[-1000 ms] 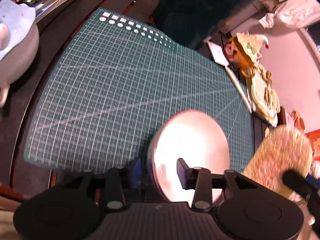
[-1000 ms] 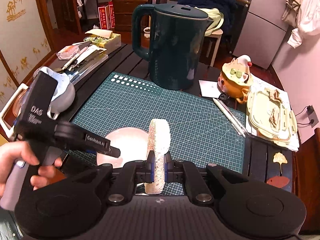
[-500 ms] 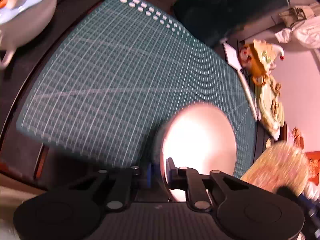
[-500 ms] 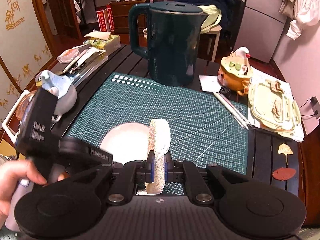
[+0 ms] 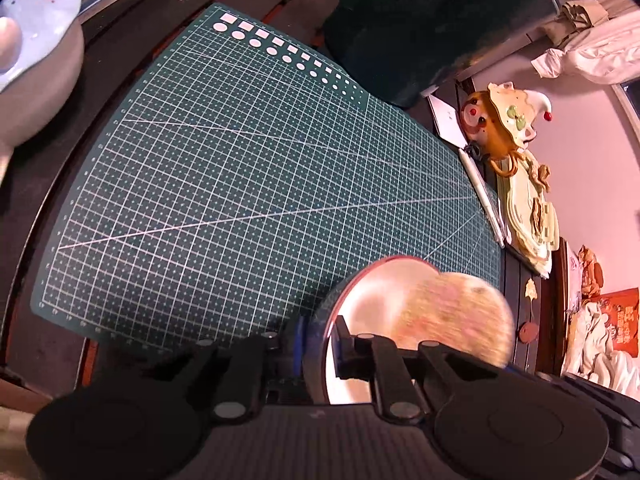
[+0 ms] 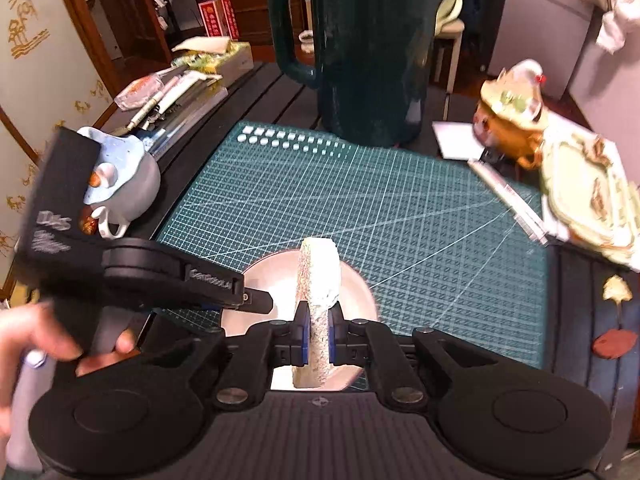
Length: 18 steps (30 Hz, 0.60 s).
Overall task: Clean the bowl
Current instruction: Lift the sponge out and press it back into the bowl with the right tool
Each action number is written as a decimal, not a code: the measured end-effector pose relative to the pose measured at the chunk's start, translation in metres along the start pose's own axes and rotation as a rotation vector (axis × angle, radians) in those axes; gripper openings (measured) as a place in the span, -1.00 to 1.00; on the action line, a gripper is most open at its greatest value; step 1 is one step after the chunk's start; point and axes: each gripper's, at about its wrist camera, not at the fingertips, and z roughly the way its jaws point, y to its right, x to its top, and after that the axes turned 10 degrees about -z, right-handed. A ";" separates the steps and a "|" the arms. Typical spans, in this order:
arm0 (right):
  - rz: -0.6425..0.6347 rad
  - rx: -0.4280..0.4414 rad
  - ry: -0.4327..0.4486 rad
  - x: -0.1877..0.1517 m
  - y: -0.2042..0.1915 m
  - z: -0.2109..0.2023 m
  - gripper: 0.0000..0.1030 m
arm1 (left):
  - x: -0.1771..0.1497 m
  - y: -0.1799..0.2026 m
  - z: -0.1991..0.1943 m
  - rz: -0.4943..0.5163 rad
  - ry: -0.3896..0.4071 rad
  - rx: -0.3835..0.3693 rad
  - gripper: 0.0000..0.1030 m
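at the left edge of the bench (image 6: 276, 92) sits a pale blue lidded pot (image 6: 120, 184), just off the green cutting mat (image 6: 360, 216). a bare hand (image 6: 48, 340) near that pot grips the handle of the left hand-held gripper (image 5: 320, 344), whose 2 fingers are pinched onto the rim of the bowl (image 5: 372, 304), 1 outside the wall and 1 inside. the pink bowl (image 6: 280, 280) rests at the near edge of the mat, tipped up toward the left wrist camera. the right hand-held gripper (image 6: 319, 340) is clamped tight on a pale speckled sponge (image 6: 318, 280), which stands on edge between its blue-padded fingers and reaches down into the bowl. from the left wrist view the sponge (image 5: 456, 320) is blurred and covers the right half of the bowl's inside. behind the mat, toward the far edge, stands a dark green kettle (image 6: 360, 48). toward the right edge lie a pen (image 6: 508, 200), an orange figurine teapot (image 6: 512, 120) and a pale green lidded container (image 6: 588, 200).
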 end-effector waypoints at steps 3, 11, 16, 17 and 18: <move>0.023 0.022 -0.029 -0.001 -0.001 0.014 -0.85 | -0.003 -0.002 0.008 -0.015 -0.029 0.011 -0.77; -0.099 -0.115 -0.093 -0.004 -0.012 0.033 -0.86 | -0.006 -0.003 0.016 -0.014 -0.030 0.026 -0.79; -0.278 -0.277 -0.107 -0.004 -0.035 0.028 -0.86 | -0.007 -0.008 0.018 -0.023 -0.043 0.016 -0.79; -0.294 -0.293 -0.101 -0.003 -0.036 0.025 -0.86 | -0.007 -0.008 0.018 -0.023 -0.045 0.015 -0.79; -0.309 -0.308 -0.095 -0.001 -0.037 0.021 -0.86 | -0.007 -0.009 0.018 -0.023 -0.046 0.014 -0.79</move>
